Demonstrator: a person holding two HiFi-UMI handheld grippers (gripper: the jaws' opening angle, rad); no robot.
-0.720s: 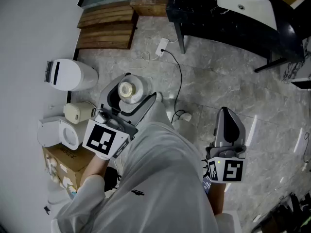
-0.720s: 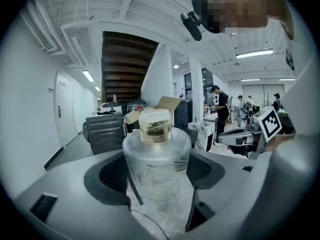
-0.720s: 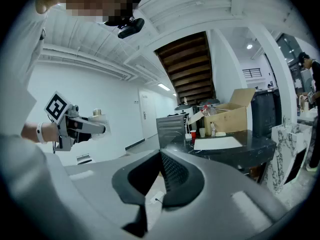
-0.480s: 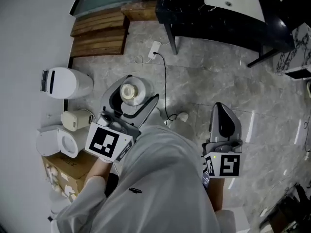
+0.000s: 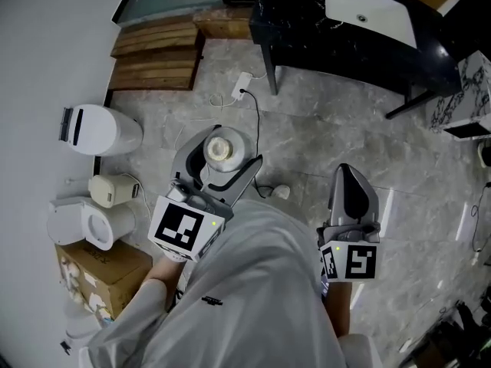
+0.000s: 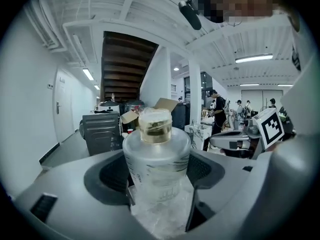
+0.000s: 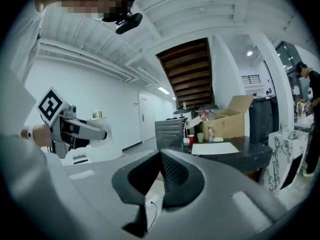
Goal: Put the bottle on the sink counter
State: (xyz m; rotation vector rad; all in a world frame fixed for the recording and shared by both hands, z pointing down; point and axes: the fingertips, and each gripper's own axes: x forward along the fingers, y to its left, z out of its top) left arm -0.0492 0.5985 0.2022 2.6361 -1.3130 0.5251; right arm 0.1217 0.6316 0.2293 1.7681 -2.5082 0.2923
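a grey marble-patterned tile floor [image 5: 345, 144] is filling the room seen from the head view, with a black sink counter [image 5: 307, 29] carrying a white rectangular basin [image 5: 368, 10] standing along the far edge and a stack of brown wooden steps [image 5: 157, 52] lying at the far left. a white power strip [image 5: 242, 85] is trailing a thin dark cable across the tiles, and a brown cardboard box [image 5: 96, 263] is sitting by the wall on the left. the person, in a light grey garment [image 5: 253, 297], is holding both tools out over the floor. the left gripper [image 5: 229, 153] is clamping a frosted translucent plastic bottle [image 6: 156, 159] between its wide-set jaws, the pads pressing on both sides of the body; the bottle is standing upright in the grip, its pale yellow cap [image 6: 155, 125] wrapped in clear film and pointing up. the bottle is hanging above the tiles, well apart from the sink counter. the right gripper [image 5: 353, 176] is pointing forward beside it, its jaws resting together with nothing between them.
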